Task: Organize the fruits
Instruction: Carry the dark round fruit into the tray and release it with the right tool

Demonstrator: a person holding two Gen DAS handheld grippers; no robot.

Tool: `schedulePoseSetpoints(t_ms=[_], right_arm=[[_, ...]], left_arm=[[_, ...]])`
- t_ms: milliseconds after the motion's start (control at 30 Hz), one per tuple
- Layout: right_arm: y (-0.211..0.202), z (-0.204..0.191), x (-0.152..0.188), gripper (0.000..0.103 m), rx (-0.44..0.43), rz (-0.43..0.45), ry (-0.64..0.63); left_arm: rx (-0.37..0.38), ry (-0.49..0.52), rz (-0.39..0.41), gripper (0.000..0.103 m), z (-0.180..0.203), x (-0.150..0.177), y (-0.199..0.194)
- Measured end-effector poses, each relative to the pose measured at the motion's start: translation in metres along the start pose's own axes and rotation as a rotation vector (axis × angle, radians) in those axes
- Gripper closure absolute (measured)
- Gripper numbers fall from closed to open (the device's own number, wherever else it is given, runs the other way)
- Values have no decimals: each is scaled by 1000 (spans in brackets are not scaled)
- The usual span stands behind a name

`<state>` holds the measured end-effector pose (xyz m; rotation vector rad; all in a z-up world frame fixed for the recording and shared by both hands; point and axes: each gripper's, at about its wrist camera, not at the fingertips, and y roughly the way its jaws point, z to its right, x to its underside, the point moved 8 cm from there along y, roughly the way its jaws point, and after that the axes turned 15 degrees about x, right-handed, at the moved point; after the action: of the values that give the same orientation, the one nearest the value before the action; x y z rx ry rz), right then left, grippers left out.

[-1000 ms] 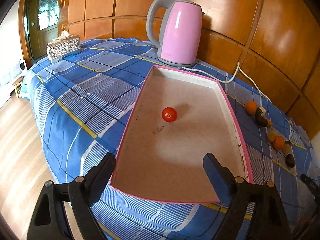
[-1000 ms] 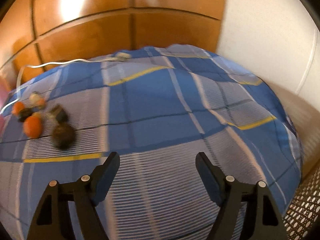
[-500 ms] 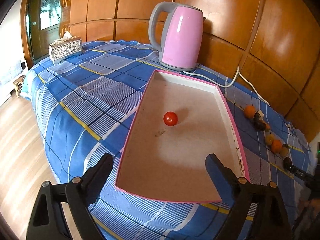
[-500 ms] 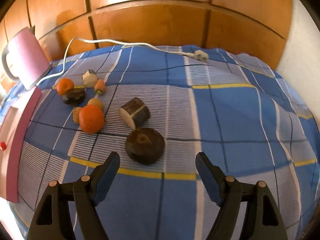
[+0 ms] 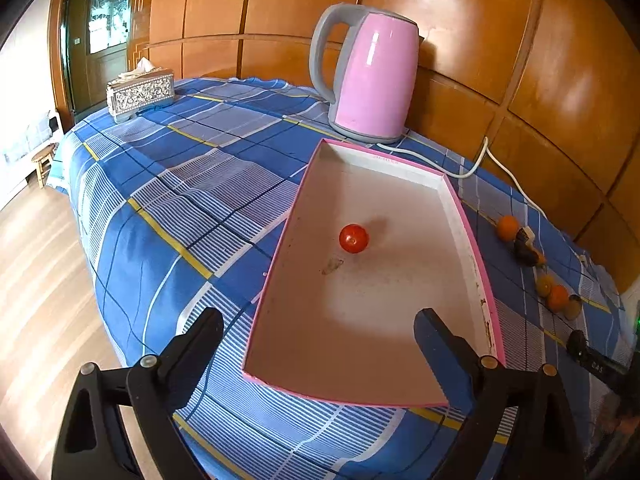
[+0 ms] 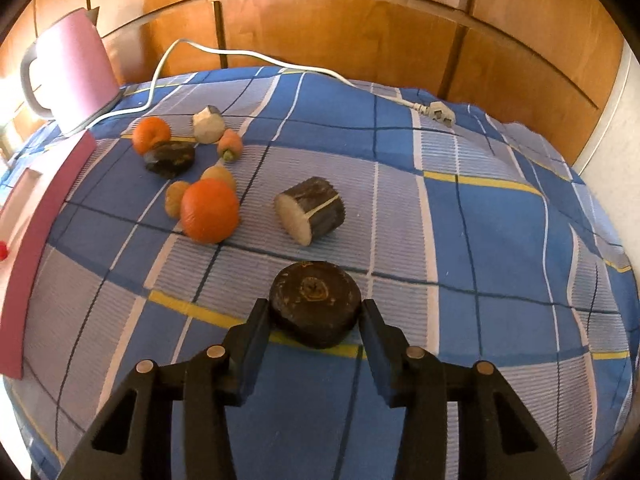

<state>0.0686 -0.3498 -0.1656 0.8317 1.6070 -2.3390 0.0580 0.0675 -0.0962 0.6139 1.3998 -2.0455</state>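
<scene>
While poised over the near end of the shallow pink-rimmed cardboard tray (image 5: pixel 472 240), kept the left tongs (image 5: pixel 318 316) wide apart, jaws just opened a little further, gripping nothing. Found one small red round tomato (image 5: pixel 353 238) lying alone near the tray's middle. Noted the tall pink electric kettle (image 5: pixel 376 76) just beyond the tray's far end and a patterned silver tissue box (image 5: pixel 140 94) well off at the far left corner of the blue checked cloth (image 5: pixel 180 184). Had just brought the right tongs (image 6: pixel 314 310) closing in, and clamped them on the dark brown round flat fruit (image 6: pixel 314 294), a pad against each side, fruit resting on the cloth. Saw, just beyond it, a dark cut cylinder with a pale face (image 6: pixel 310 214), and to its left a large orange (image 6: pixel 209 216) among several smaller fruits, all outside the tray.
</scene>
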Motion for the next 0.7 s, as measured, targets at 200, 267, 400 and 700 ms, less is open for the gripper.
schedulePoseSetpoints(t_ms=[200,267,400,700], right_arm=[[-18,-16,14,58,-100,-12,-9],[-25,-24,17,58,-139,-11,-18],[-42,-45,21,58,-217,3,-50],[-80,-91,9,58,-329,69,-129]], left_arm=[[3,-1,-2,6,1,1,0],[4,0,0,6,1,0,0],[2,-3,7,6,0,-1,-2],[-3,-22,21,6,-5,-5,-6]])
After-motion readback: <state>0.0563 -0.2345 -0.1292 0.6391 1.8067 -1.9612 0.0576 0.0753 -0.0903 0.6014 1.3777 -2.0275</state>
